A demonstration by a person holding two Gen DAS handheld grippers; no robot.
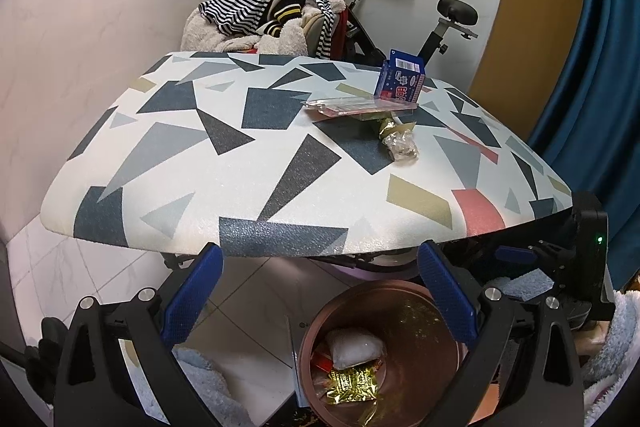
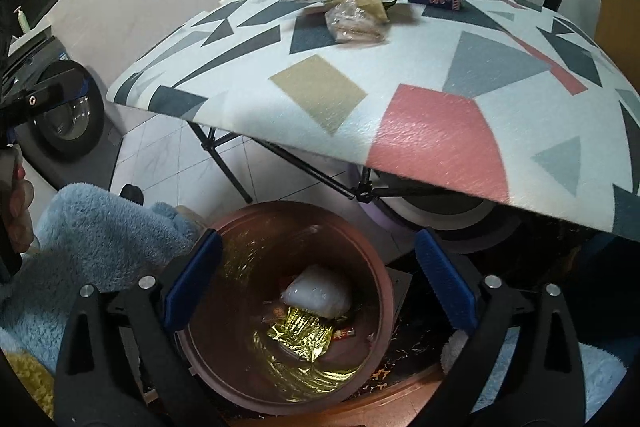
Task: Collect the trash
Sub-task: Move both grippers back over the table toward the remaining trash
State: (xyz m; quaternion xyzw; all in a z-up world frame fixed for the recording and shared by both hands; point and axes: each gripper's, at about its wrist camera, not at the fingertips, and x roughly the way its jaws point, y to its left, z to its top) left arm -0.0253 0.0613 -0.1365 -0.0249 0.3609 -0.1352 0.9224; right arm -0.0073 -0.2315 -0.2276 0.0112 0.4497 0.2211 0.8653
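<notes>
Now both grippers, left and right, empty, spread over bin; crumpled wrapper beyond on table, nearer right.

A home: exercise bike, heaped laundry and a washing machine

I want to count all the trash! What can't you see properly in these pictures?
- Bottom of the bin, right wrist view: gold wrapper and white packet cover it.
- Clear tray, left wrist view: contents too small.
- Crumpled wrapper, right wrist view: blurred.
- Blue box: text unreadable.
</notes>
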